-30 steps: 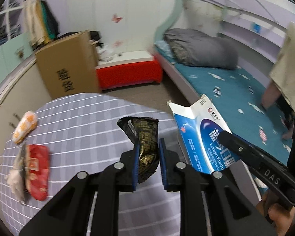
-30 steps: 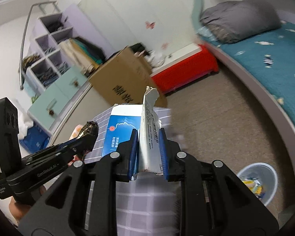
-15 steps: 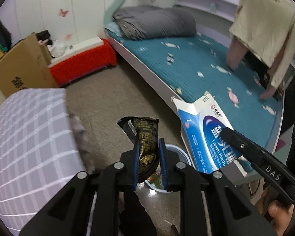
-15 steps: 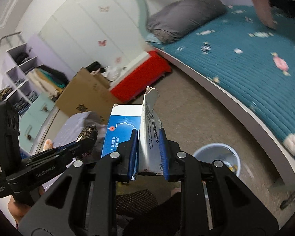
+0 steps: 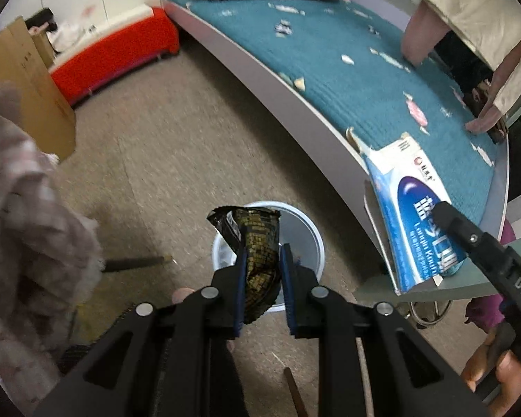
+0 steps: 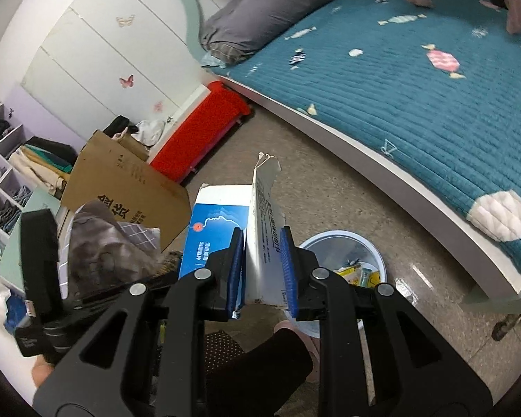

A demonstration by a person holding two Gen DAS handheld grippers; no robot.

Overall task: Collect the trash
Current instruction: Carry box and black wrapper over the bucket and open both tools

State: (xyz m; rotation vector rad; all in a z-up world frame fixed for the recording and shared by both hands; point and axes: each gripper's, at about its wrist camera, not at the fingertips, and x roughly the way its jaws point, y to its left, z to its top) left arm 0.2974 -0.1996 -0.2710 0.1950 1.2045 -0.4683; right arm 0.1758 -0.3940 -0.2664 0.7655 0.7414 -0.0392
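Left wrist view: the left gripper [image 5: 262,271] grasps a black wrapper [image 5: 258,243] above the pale bin [image 5: 314,243] on the floor; its contents are hidden here. The box [image 5: 413,215] shows at right.

Right wrist view: the right gripper [image 6: 262,271] clenches the box [image 6: 260,236] beside the bin [image 6: 375,253], which holds yellow packets [image 6: 350,272].

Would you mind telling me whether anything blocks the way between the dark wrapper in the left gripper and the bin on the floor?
Nothing visible does. The dark wrapper, pinched in the left gripper, hangs right over the open mouth of the bin.
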